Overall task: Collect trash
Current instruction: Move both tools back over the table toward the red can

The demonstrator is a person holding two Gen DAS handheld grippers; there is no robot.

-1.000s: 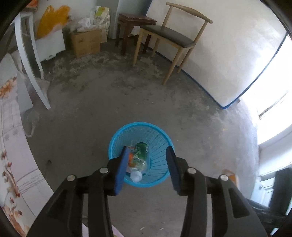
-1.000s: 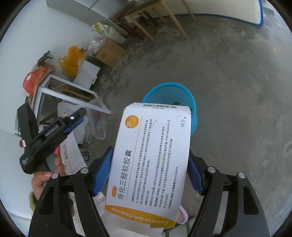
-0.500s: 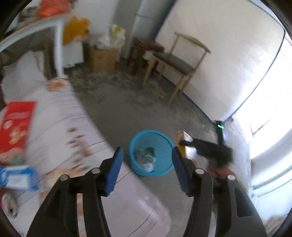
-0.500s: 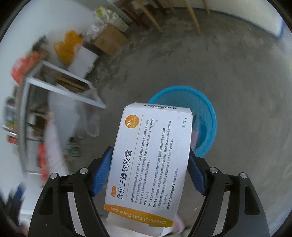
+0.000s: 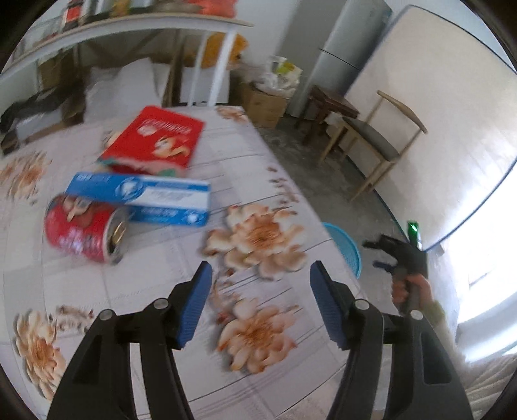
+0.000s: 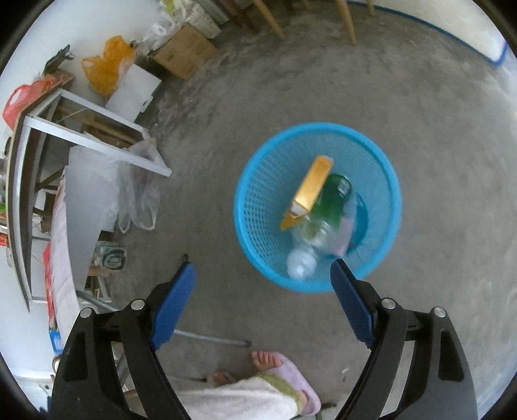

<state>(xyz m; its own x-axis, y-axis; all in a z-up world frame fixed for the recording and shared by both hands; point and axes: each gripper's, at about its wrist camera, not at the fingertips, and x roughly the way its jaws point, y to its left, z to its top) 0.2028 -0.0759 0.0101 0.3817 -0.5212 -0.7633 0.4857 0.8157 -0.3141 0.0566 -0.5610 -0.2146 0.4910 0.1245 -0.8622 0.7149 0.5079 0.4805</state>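
On the flowered tablecloth [image 5: 168, 290] lie a red can [image 5: 80, 232] on its side, a long blue and white carton [image 5: 142, 198] and a red box [image 5: 155, 139]. My left gripper [image 5: 260, 268] hovers over the cloth to their right, its jaws opening with nothing between them. In the right wrist view, my right gripper [image 6: 262, 265] stands open and empty above the floor, just in front of the blue mesh basket [image 6: 258, 181]. Inside the basket lie the white and orange medicine box [image 6: 310, 190] and a green plastic bottle [image 6: 336, 200].
The basket [image 5: 347, 252] stands on the concrete floor past the table's right edge. Beside it a person's hand [image 5: 410, 290] holds the other tool. A wooden chair [image 5: 371, 142], a cardboard box [image 5: 265, 103] and a white shelf [image 5: 129, 26] stand behind. A slippered foot [image 6: 284, 365] is below my right gripper.
The medicine box has left my right gripper and now lies in the basket; its jaws are wider. My left gripper swung from over the basket to over the table and opened wider.
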